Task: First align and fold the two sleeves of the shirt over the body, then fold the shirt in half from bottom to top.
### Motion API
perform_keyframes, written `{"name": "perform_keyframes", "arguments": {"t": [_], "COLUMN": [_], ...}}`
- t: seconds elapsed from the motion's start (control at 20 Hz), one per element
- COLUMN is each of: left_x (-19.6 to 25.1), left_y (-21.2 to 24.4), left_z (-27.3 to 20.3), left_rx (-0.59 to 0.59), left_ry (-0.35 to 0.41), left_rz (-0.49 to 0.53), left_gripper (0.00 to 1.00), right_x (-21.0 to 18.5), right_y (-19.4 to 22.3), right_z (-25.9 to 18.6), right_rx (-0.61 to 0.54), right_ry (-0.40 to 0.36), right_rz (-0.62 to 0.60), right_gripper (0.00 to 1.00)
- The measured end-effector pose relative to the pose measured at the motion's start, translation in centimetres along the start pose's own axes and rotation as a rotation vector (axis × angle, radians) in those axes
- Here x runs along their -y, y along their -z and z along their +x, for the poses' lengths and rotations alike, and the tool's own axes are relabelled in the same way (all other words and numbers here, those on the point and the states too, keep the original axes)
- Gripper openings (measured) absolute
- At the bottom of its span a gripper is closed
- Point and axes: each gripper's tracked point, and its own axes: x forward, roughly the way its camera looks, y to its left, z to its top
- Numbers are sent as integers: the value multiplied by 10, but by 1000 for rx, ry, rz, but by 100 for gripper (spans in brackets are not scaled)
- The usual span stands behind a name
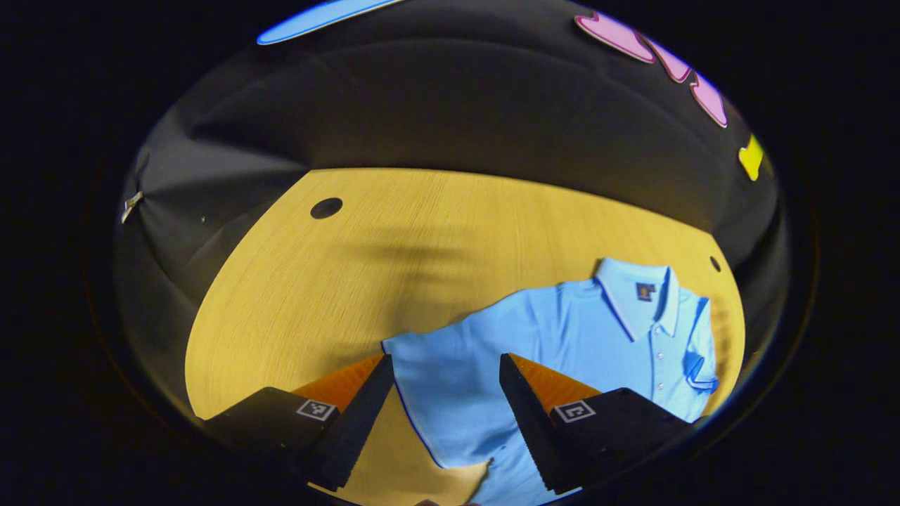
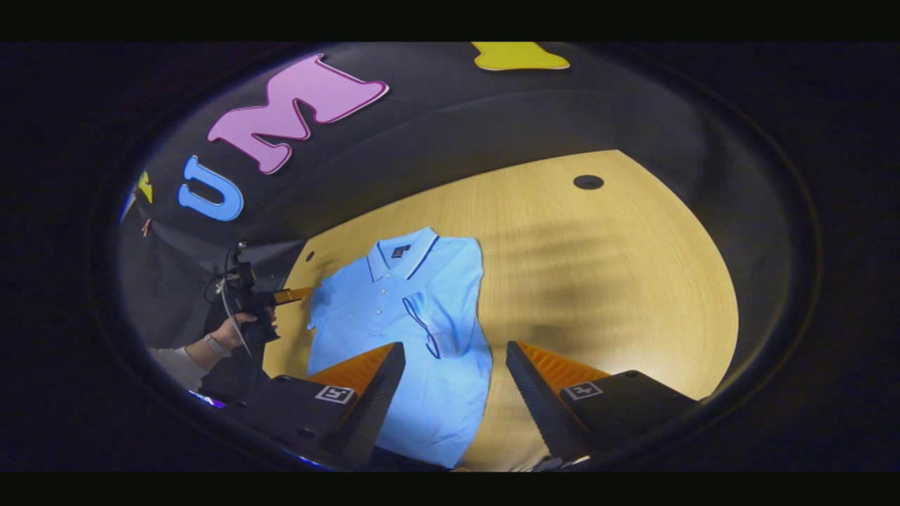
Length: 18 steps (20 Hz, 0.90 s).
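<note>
So the desk [image 2: 598, 267] is wooden, with the shirt [image 2: 394, 316] lying flat on it, collar toward the far edge. One sleeve [image 2: 432, 323] is already folded over the body. Left gripper [image 1: 444, 407] hangs wide open over the other sleeve side; right gripper [image 2: 455, 393] is wide open too, above the hem.

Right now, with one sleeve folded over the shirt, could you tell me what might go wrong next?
1. The left gripper stands open above the unfolded sleeve; a shallow pinch may catch the edge only, and the cloth could slip.
2. The folded sleeve lies loose on the shirt; tugging the body could spill it open.
</note>
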Motion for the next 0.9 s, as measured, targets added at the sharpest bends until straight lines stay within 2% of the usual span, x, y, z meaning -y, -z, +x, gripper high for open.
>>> {"name": "perform_keyframes", "arguments": {"t": [0.2, 0.25, 0.3, 0.4, 0.5, 0.65, 0.9], "left_x": [-4, -4, -3, 2, 9, 26, 40], "left_y": [24, 17, 23, 18, 14, 14, 5], "left_z": [14, 19, 22, 18, 16, 23, 8], "left_rx": [-101, -63, -97, -62, -28, -10, 19], "left_ry": [-15, -7, -9, 20, 44, 18, 66], "left_rz": [-11, -9, 3, 43, 84, 95, 89], "left_gripper": [97, 96, 95, 100, 64, 9, 8], "right_x": [-5, -8, -11, -19, -22, -23, -22], "right_y": [9, 9, 9, 11, 14, 16, 23], "right_z": [-2, -2, -2, -2, -1, -7, -9], "right_rx": [-5, -3, -1, -5, -16, -8, -14], "right_ry": [-1, -5, -8, -18, -18, -31, -25], "right_rz": [47, 44, 36, 29, 25, 8, -21], "right_gripper": [91, 91, 91, 91, 91, 91, 91]}}
